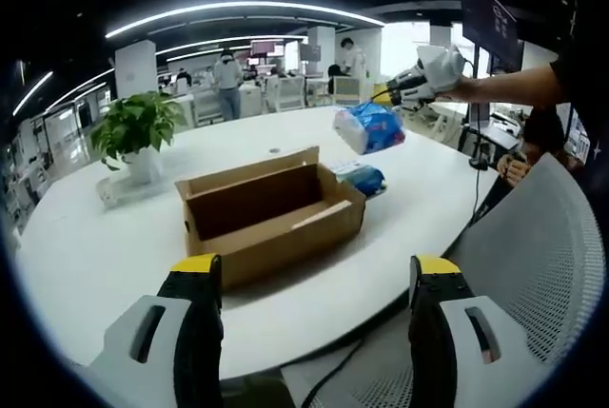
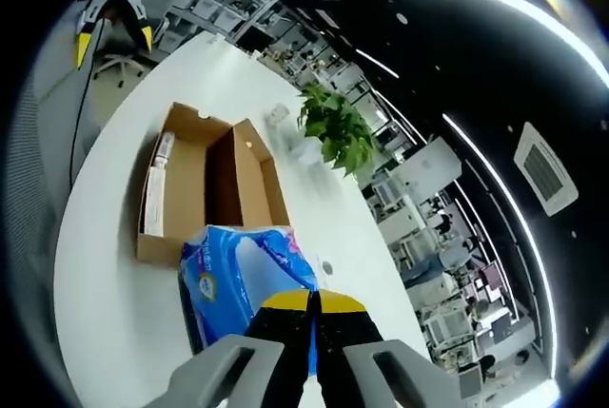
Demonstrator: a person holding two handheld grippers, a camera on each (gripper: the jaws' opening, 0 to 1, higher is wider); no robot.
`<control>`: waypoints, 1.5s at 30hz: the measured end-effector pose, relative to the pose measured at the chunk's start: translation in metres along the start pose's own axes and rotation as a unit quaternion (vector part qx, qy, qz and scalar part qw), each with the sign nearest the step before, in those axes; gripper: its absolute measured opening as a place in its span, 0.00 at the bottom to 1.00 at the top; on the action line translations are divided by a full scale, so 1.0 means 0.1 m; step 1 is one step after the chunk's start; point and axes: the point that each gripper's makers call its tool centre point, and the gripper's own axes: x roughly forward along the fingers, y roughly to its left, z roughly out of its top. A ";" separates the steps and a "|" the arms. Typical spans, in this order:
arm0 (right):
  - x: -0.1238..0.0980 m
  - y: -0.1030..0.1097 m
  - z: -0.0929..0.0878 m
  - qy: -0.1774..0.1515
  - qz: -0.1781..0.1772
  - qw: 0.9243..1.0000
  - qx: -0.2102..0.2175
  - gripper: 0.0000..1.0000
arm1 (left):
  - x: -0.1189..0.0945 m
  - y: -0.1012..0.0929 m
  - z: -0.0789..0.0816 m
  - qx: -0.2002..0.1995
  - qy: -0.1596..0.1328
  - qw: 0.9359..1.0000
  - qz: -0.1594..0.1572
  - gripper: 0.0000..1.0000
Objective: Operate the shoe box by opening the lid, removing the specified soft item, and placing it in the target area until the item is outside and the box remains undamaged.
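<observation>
The brown cardboard shoe box [image 1: 271, 208] lies open on the white round table [image 1: 95, 246], its lid flap standing up along the far side. My left gripper [image 1: 314, 270] is open, well short of the box, with nothing between its jaws. Above and to the right of the box, my right gripper [image 1: 419, 75] holds a soft blue tissue pack [image 1: 369, 127] in the air. In the right gripper view, my right gripper [image 2: 312, 299] is shut on that pack [image 2: 243, 270], with the open box [image 2: 205, 184] beyond it and the left gripper [image 2: 114, 4] far off.
A second blue pack [image 1: 364, 178] lies on the table just behind the box's right end. A potted plant [image 1: 138, 132] stands at the back left of the table. A grey mesh chair [image 1: 533, 265] sits close at the right. Office desks and people fill the background.
</observation>
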 end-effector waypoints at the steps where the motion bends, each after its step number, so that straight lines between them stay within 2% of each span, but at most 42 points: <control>1: -0.01 -0.01 -0.04 0.002 -0.002 1.000 -0.003 0.00 | 0.00 -0.01 0.00 0.001 0.001 1.000 0.000 0.78; 7: -0.05 -0.03 -0.30 0.017 0.002 1.000 -0.010 0.00 | 0.00 -0.02 0.00 0.000 0.004 1.000 0.000 0.78; 23: -0.10 -0.09 -0.84 0.042 0.019 0.999 -0.024 0.00 | 0.00 -0.02 -0.04 -0.007 0.016 1.000 0.005 0.77; 41: -0.15 0.04 -1.32 0.049 0.035 0.998 -0.009 0.00 | 0.00 0.03 -0.11 -0.013 0.037 0.999 0.014 0.77; 45: -0.15 0.08 -1.48 0.054 0.037 0.998 -0.009 0.00 | 0.00 0.03 -0.12 -0.012 0.043 0.999 0.014 0.76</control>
